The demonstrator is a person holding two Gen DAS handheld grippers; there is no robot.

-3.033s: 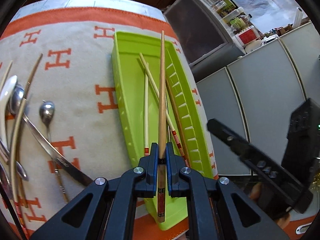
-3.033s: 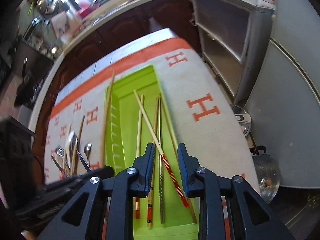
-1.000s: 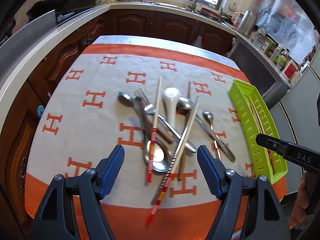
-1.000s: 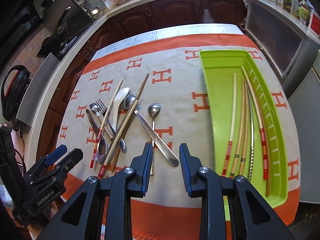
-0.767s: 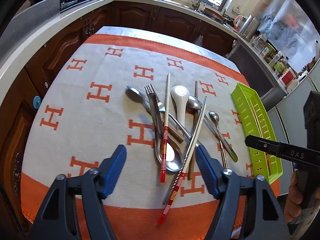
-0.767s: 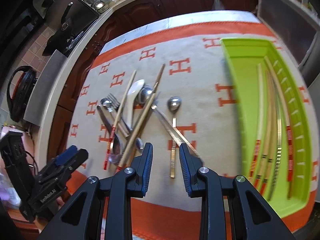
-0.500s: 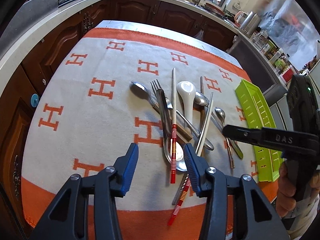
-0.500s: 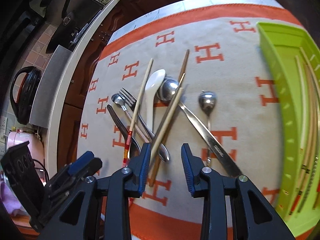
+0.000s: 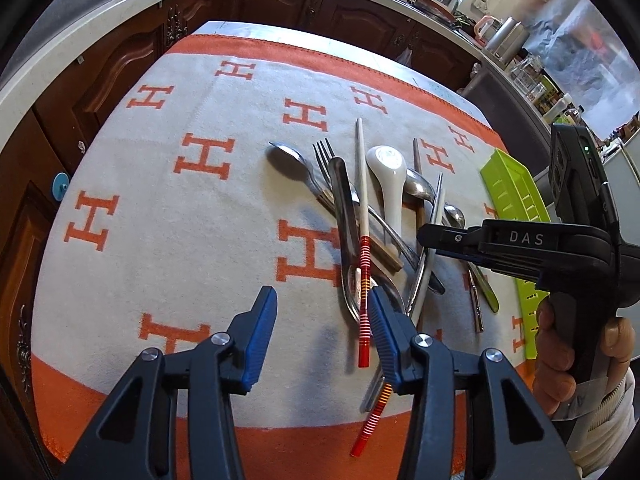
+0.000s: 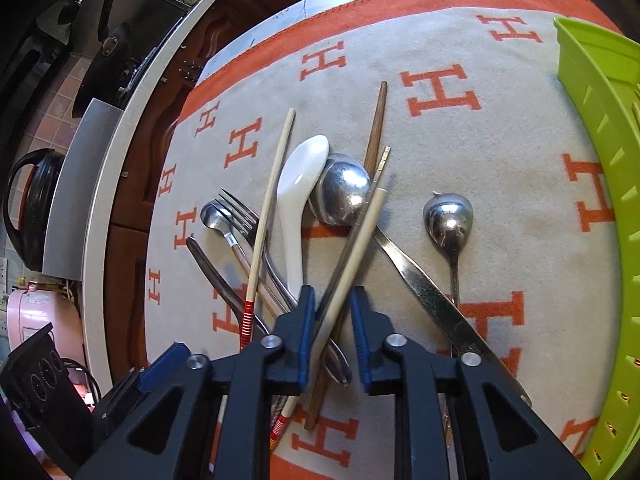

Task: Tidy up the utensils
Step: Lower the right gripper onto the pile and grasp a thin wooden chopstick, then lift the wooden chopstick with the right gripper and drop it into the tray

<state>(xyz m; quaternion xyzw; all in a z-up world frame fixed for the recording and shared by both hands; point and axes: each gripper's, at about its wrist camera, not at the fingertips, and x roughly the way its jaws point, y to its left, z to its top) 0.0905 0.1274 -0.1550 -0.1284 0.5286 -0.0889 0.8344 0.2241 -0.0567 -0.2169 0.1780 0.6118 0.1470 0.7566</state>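
A pile of utensils lies on the cloth: a white ceramic spoon (image 9: 390, 184) (image 10: 300, 184), a fork (image 9: 324, 160), metal spoons (image 10: 344, 192) and a knife (image 10: 432, 300). My left gripper (image 9: 322, 320) is open low over the pile's near end. A red-striped chopstick (image 9: 362, 264) lies just inside its right finger, untouched on the left side. My right gripper (image 10: 332, 312) (image 9: 424, 236) straddles a pale chopstick (image 10: 352, 256), and its jaws are closing with a gap still showing on the right. The green tray (image 10: 600, 160) (image 9: 516, 196) stands at the right.
A beige cloth (image 9: 200, 240) with orange H marks and an orange border covers the table. Dark wood cabinets (image 9: 280, 4) and a pale counter run behind and to the left. A hand (image 9: 560, 348) holds the right gripper's handle.
Both grippers have come away from the tray and sunk toward the pile. The left jaws narrowed around the striped chopstick's end. The right gripper slid left over the pale chopstick and its jaws drew in.
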